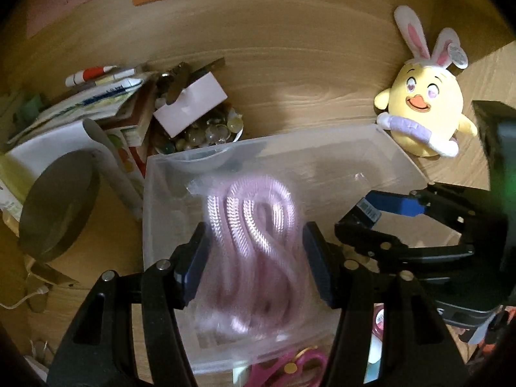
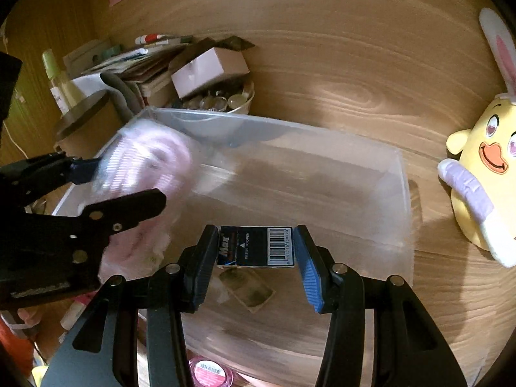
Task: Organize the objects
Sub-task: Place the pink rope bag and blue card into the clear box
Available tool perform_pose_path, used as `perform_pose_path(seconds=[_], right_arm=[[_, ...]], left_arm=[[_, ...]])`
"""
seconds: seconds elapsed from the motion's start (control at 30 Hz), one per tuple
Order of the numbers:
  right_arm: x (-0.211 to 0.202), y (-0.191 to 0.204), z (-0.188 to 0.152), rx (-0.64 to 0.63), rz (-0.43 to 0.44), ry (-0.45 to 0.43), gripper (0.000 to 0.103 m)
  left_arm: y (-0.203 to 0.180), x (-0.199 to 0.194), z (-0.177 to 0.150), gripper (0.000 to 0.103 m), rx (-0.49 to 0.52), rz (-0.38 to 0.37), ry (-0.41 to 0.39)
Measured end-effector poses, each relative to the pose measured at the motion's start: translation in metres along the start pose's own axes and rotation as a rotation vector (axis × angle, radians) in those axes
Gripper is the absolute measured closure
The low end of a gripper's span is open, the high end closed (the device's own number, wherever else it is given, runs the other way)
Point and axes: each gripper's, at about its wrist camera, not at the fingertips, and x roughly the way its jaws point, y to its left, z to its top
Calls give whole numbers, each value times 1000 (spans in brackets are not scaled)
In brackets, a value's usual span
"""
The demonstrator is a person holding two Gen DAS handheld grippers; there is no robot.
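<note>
Left gripper [image 1: 256, 259] grasps a bagged pink coiled cable [image 1: 254, 235] (blurred) above the clear plastic bin [image 1: 322, 151]. Right gripper [image 2: 256, 259] clamps a small black box [image 2: 256, 246] over the same bin.

A clear glossy plastic bin [image 2: 322, 167] is seen on smooth grained wood tabletop [image 2: 338, 74]; the toy [image 1: 425, 113] is soft plush.

The small dark box [image 2: 256, 247], low in the middle of the right wrist frame, reads "Max" and "PRESS TO OPEN" beside a barcode; its digits are too small to read.
</note>
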Motion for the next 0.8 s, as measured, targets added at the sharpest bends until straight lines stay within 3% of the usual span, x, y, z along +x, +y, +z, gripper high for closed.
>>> perform_pose_path(seconds=[0.1, 0.2, 0.4, 0.43, 0.53, 0.8], right_arm=[[0, 1, 0, 2, 0, 7, 58], [-1, 3, 1, -2, -7, 18, 57], [-27, 5, -1, 3, 11, -28, 41], [-35, 5, -2, 1, 11, -44, 34], [-54, 4, -8, 16, 12, -85, 22], [-97, 0, -40, 53, 15, -140, 20]], left_arm=[[1, -14, -2, 43, 5, 3, -23], [2, -29, -5, 33, 1, 11, -50], [4, -61, -20, 9, 17, 58, -114], [4, -65, -22, 5, 19, 64, -118], [7, -75, -35, 4, 28, 78, -120], [17, -70, -75, 3, 23, 92, -37]])
